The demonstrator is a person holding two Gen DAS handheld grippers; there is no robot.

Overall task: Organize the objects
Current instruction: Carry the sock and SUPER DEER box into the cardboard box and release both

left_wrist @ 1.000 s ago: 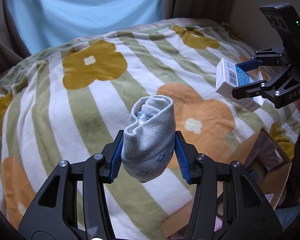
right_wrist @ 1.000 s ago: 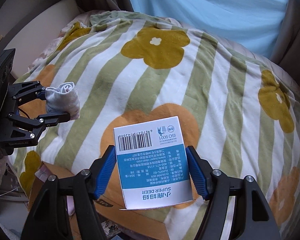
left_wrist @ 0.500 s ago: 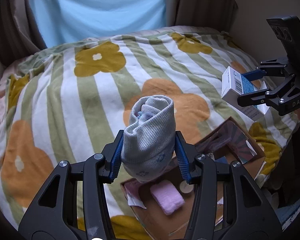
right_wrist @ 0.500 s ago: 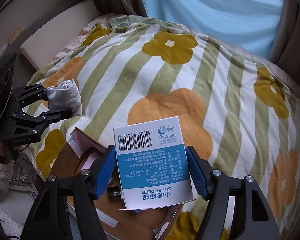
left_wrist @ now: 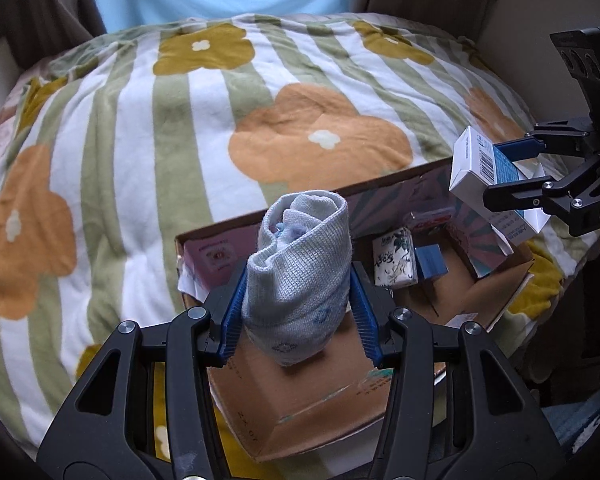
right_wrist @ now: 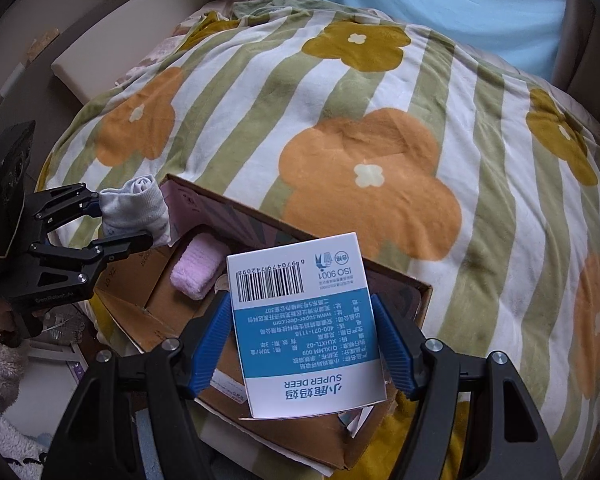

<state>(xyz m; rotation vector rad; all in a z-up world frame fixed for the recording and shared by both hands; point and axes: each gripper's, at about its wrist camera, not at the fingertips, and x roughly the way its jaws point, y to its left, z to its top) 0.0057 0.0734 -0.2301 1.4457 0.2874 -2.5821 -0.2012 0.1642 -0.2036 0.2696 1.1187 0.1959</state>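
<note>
A flowered striped blanket (left_wrist: 148,152) covers the bed; at its near edge sits an open cardboard box (left_wrist: 324,408), directly below both tools. The left gripper (left_wrist: 298,312) clamps a rolled grey sock (left_wrist: 300,276), long axis upright, hanging over the box's near flap. The right gripper (right_wrist: 302,344) pinches a white-and-blue carton (right_wrist: 306,328) flat-on above the box's other end. Only the right view shows the pink towel (right_wrist: 198,268); only the left shows 2 small packs (left_wrist: 394,258) inside.

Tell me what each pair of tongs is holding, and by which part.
Left tongs: rolled grey sock, pinched across its lower sides. Right tongs: blue-and-white box, gripped by its two side edges.
</note>
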